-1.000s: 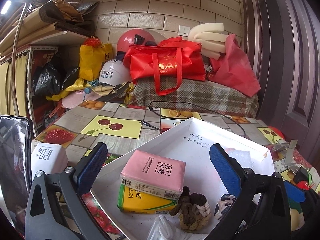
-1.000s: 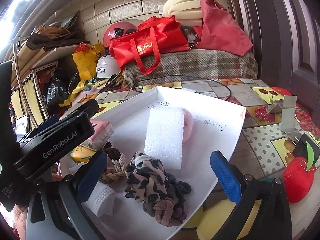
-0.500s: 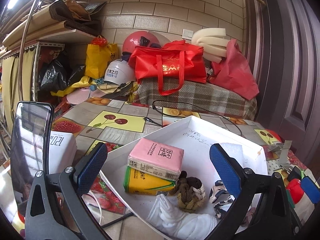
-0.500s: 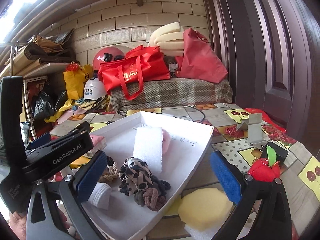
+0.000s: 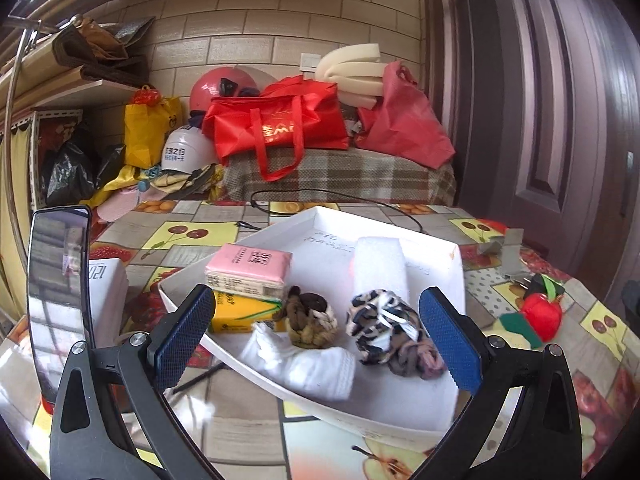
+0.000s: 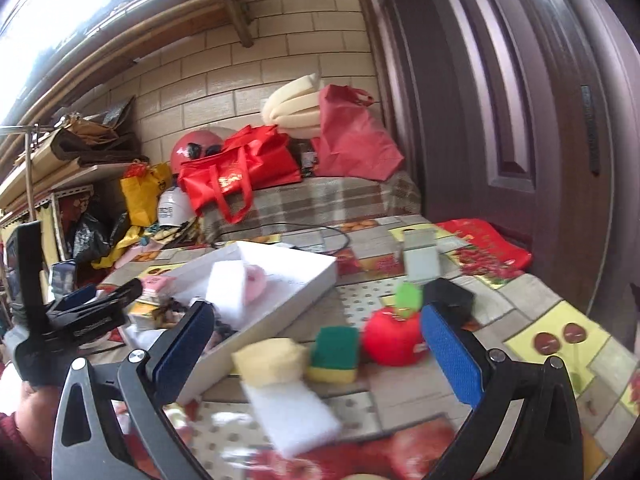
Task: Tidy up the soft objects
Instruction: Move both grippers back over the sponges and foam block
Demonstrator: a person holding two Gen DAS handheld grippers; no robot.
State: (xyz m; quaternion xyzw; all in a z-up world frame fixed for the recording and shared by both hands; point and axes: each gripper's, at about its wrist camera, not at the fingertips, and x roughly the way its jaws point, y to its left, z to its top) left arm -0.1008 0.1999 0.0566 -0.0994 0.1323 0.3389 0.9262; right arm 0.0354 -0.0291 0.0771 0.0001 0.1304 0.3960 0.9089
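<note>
A white tray [image 5: 400, 420] on the fruit-print table holds a pink tissue pack [image 5: 250, 266] on a yellow pack [image 5: 244, 312], a brown braided toy [image 5: 310, 318], a white cloth [image 5: 308, 364], a leopard-print knot [image 5: 390, 334] and a white foam block [image 5: 380, 268]. My left gripper [image 5: 316, 346] hangs open just before the tray, nothing between its fingers. In the right wrist view a yellow sponge [image 6: 270, 360], a green-and-yellow sponge [image 6: 334, 354], a red plush apple [image 6: 394, 334] and a white foam pad [image 6: 292, 414] lie on the table beside the tray [image 6: 280, 300]. My right gripper [image 6: 316, 354] is open above them.
A phone [image 5: 60, 296] stands upright at the left, next to a white box [image 5: 108, 292]. A metal stand [image 5: 510, 254] and a black item sit right of the tray. Bags, helmets and foam rolls crowd the back wall. A dark door closes off the right side.
Both grippers have pulled back from the tray. The right one has swung to the right, so the loose sponges and plush apple now lie under it. Both stayed open.
</note>
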